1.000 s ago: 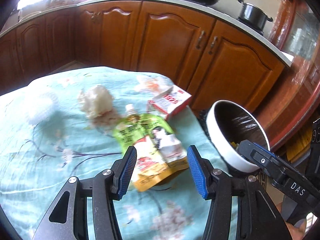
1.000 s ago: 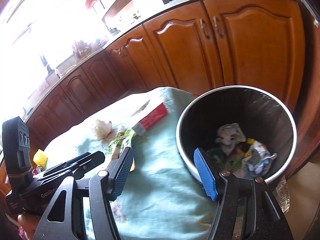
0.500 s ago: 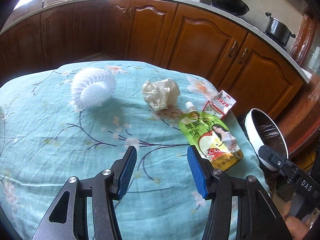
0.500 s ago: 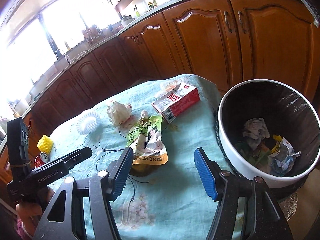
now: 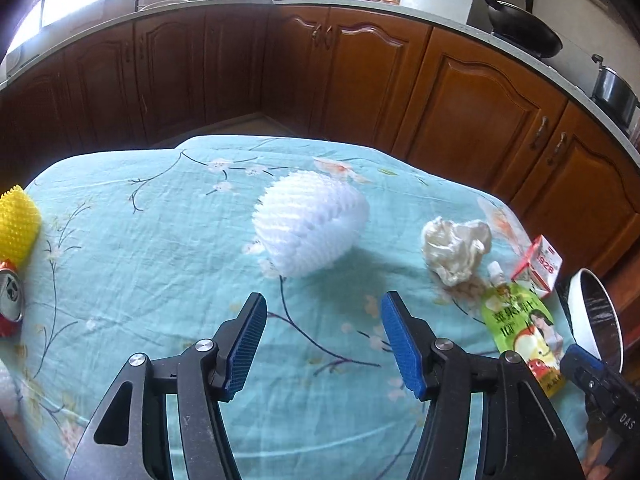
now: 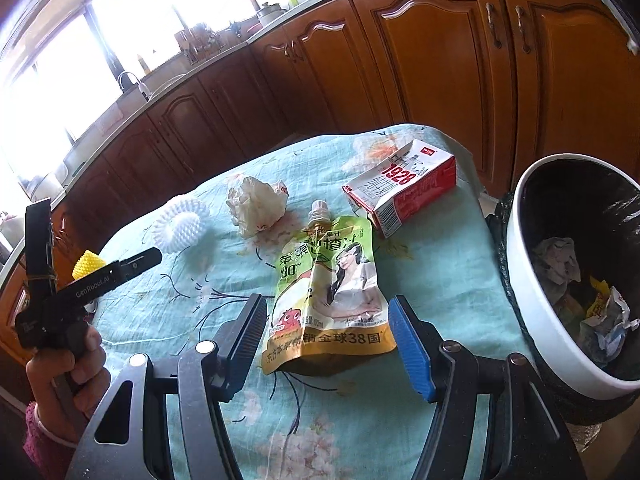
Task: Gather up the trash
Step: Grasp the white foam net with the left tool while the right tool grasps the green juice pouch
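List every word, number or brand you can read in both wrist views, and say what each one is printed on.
"1928": red and white carton
"38", among Chinese characters: yellow bottom band of the juice pouch
"300ml": small print on the pouch, barely legible
"GenRobot.AI": body of the left gripper, seen from the right wrist
"DAS": body of the right gripper, seen from the left wrist
Carton barcode, red can: too small or blurred.

A teal cloth (image 5: 160,240) with branch-and-blossom print covers the desk. The foam net (image 5: 310,226) is white, the pouch (image 6: 328,280) green and yellow, the carton (image 6: 404,192) red and white, the bin (image 6: 536,320) white outside, black inside.
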`<state>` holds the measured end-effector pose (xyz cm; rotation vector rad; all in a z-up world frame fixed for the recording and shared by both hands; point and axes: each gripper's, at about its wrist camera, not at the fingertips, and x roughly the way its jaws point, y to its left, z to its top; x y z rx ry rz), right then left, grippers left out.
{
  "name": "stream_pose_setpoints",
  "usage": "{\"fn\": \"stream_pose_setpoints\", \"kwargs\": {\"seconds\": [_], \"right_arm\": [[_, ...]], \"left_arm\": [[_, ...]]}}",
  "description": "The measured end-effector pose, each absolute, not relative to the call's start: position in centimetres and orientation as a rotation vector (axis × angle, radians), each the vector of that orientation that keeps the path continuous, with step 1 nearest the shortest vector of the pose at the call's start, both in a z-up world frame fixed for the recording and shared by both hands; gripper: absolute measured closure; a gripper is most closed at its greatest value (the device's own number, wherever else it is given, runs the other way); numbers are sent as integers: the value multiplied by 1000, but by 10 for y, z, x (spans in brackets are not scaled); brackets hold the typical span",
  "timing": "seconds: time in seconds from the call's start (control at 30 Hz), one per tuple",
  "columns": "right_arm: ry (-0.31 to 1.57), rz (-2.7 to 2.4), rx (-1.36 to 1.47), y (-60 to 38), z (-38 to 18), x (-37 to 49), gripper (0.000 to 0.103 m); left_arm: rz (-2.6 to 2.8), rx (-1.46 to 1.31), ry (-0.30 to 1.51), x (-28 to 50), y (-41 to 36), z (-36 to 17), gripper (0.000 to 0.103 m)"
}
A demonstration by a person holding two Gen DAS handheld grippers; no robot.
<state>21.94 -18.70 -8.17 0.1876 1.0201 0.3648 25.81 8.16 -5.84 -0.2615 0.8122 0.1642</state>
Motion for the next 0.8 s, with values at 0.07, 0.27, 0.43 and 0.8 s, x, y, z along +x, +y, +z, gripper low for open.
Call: {"fn": "stream_pose_setpoints", "kwargs": {"seconds": [0.07,0.27,0.43,0.8], "right_arm": [[1026,364,184,-186,-85,223,38],[1043,357,170,-181,-91,232,38],[1059,355,150,-177,-95,235,38],[1025,369,71,-166,-83,229,45]], "left_arm": [[182,-260,819,271,88,-61,44],[212,-244,830,302,95,-72,46],[169,-244,844,312,90,-81,87],[40,-258,835,247,71,-80,94]]}}
